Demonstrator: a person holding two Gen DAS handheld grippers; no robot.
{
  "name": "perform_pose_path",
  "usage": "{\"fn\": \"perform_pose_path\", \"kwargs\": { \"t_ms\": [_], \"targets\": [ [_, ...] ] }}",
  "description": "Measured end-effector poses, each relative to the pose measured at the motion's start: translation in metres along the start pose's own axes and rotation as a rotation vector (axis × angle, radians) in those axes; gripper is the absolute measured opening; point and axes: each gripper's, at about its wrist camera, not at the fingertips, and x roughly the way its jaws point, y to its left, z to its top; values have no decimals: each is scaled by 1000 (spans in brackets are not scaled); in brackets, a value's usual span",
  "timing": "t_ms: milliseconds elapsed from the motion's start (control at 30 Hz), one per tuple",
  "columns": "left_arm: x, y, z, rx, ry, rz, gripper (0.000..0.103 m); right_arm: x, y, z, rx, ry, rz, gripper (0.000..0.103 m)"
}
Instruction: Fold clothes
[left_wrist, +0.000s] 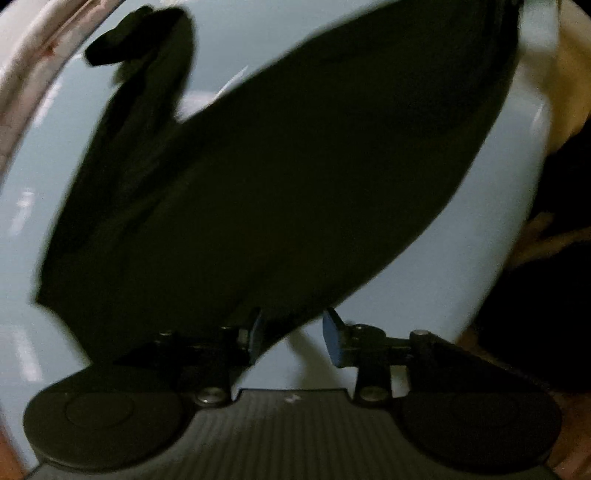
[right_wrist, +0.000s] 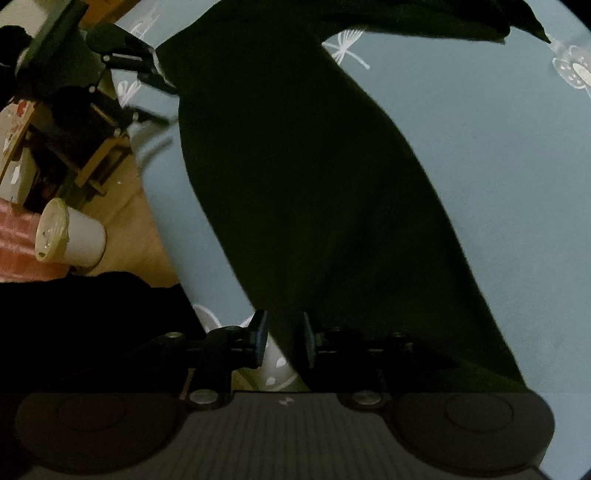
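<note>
We note both tongs parted: left gripper (left_wrist: 295, 338) and right gripper (right_wrist: 282, 341) each straddle the dark garment's (left_wrist: 280, 177) edge on the blue sheet (right_wrist: 498, 166).

A dark, near-black garment (right_wrist: 303, 177) lies spread, seemingly flat, across the pale blue cloth (right_wrist: 498, 177).
</note>
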Motion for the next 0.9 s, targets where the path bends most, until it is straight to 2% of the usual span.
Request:
{"fn": "perform_pose_path", "kwargs": {
  "t_ms": [33, 167, 367, 433, 500, 533, 767, 900],
  "targets": [
    [6, 4, -9, 28, 22, 33, 35, 1, 0, 3, -2, -1, -4, 25],
    [25, 16, -35, 156, 78, 85, 35, 9, 5, 17, -26, -3, -15, 25],
    [42, 32, -56, 283, 142, 93, 35, 16, 13, 35, -37, -11, -16, 25],
    [46, 31, -63, 349, 150, 83, 28, 20, 15, 40, -39, -8, -17, 25],
    [48, 30, -69, 400, 145, 71, 2, 23, 18, 46, -38, -9, -14, 25],
    [48, 30, -71, 421, 140, 63, 0, 25, 19, 48, -36, -11, -12, 25],
    [37, 34, -90, 425, 113, 26, 0, 34, 24, 62, -35, -18, 3, 26],
    [42, 31, -92, 392, 117, 11, 1, 39, 26, 70, -34, -22, 12, 26]
  ]
}}
